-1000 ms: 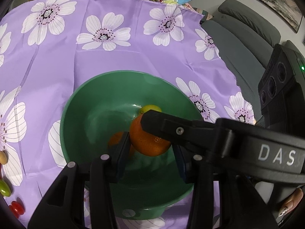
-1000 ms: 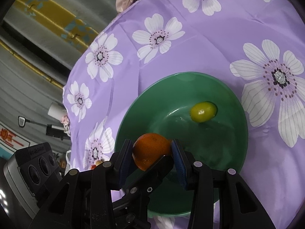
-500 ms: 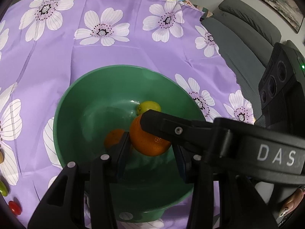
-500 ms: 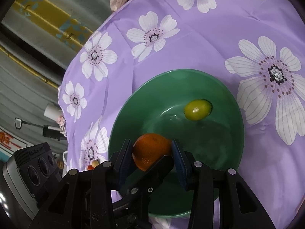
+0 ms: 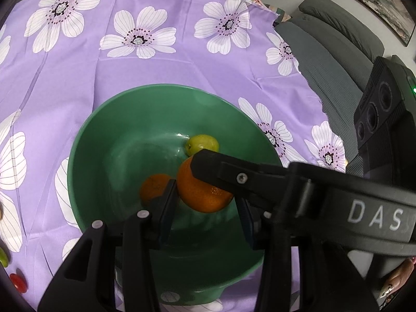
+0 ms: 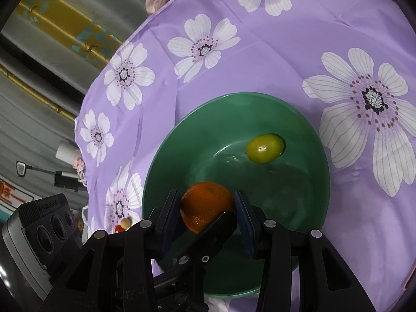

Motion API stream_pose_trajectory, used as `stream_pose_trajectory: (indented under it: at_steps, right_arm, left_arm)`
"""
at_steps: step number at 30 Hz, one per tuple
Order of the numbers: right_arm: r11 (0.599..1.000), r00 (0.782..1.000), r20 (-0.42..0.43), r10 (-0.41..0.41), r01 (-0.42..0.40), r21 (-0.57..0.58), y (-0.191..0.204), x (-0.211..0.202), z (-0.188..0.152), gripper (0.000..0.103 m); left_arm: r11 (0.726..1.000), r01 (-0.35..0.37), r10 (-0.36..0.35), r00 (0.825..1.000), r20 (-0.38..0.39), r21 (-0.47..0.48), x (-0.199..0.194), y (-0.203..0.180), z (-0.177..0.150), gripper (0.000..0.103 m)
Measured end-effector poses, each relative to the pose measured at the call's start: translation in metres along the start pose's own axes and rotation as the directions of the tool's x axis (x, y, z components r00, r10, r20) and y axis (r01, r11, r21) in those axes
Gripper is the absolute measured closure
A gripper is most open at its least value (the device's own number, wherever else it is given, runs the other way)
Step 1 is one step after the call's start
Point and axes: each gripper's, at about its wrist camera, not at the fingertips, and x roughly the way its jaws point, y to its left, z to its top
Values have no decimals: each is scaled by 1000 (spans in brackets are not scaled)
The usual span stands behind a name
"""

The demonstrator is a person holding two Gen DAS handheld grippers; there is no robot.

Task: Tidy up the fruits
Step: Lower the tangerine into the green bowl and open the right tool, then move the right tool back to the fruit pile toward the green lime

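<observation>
Right now the right tool [image 6: 208,213] is clamped on an orange [image 6: 205,205] above the green bowl [image 6: 306,119], a yellow-green fruit [image 6: 264,148] lying ahead of it inside. Beneath, the left tool [image 5: 205,213] hangs with its fingers apart, touching nothing, over the bowl.

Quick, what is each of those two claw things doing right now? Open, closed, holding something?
Left gripper: open, holding nothing, over the green bowl.
Right gripper: closed on the orange, above the bowl.
</observation>
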Motion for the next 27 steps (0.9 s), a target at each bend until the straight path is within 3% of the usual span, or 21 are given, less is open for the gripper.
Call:
stream_pose_trajectory:
  at_steps: [15, 21, 23, 27]
  right_arm:
    - [997, 997, 19, -80, 80, 20, -5, 3, 0, 57]
    - [995, 992, 79, -101, 100, 15, 0, -7, 0, 56]
    - [995, 989, 105, -103, 104, 4, 4, -11, -1, 51]
    - [994, 986, 140, -92, 99, -40, 18, -14, -3, 50]
  left_arm:
    - [1000, 26, -26, 1000, 10, -14, -1, 1, -2, 59]
    - [998, 23, -17, 995, 94, -62, -39, 18, -9, 47]
    - [996, 18, -5, 991, 137, -91, -59, 31, -15, 45]
    - [982, -29, 70, 974, 216, -188, -107, 69, -36, 40]
